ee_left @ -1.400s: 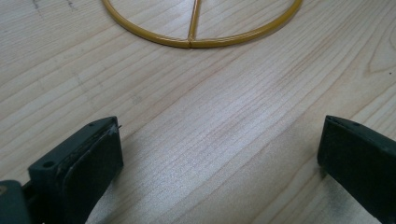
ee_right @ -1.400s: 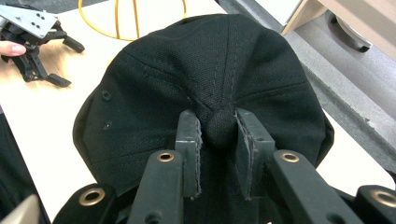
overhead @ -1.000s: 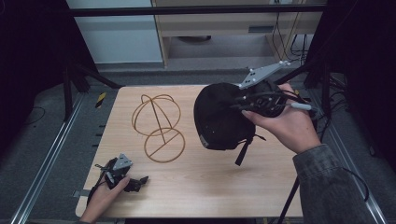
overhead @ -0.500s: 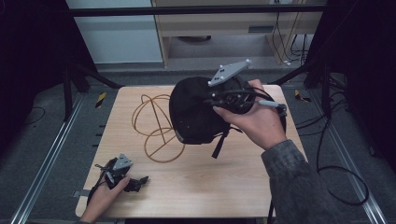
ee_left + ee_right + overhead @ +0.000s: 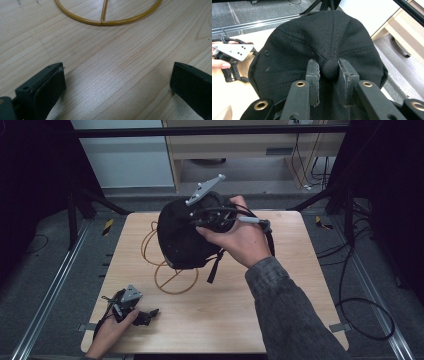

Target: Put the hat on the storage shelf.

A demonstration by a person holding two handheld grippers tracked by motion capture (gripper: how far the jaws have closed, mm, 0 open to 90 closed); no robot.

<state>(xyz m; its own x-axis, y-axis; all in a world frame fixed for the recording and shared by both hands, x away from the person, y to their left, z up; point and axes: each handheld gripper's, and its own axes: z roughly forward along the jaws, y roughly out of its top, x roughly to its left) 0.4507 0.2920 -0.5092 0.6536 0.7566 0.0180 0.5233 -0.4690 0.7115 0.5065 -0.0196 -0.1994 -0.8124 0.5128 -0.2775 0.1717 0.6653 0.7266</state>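
A black cap [image 5: 180, 237] hangs above the table, over a gold wire stand [image 5: 175, 292] whose upper loops it hides. My right gripper [image 5: 200, 222] is shut on the cap, its jaws pinching the top button [image 5: 330, 68] at the crown [image 5: 312, 37]. A strap dangles below the cap [image 5: 215, 267]. My left gripper [image 5: 150, 312] rests at the table's near-left corner, open, with bare wood between its jaws [image 5: 117, 80]. The stand's base ring [image 5: 101, 23] lies just ahead of it. In the right gripper view, the left gripper [image 5: 234, 53] sits beyond the cap.
The wooden table [image 5: 250, 310] is ringed by black frame posts [image 5: 75, 205] and floor rails [image 5: 45, 305]. Cables [image 5: 360, 320] lie on the floor at the right. A cabinet [image 5: 240, 150] stands behind the table.
My right gripper has carried the cap leftward from the table's right side to above the wire stand. The left gripper has stayed put.
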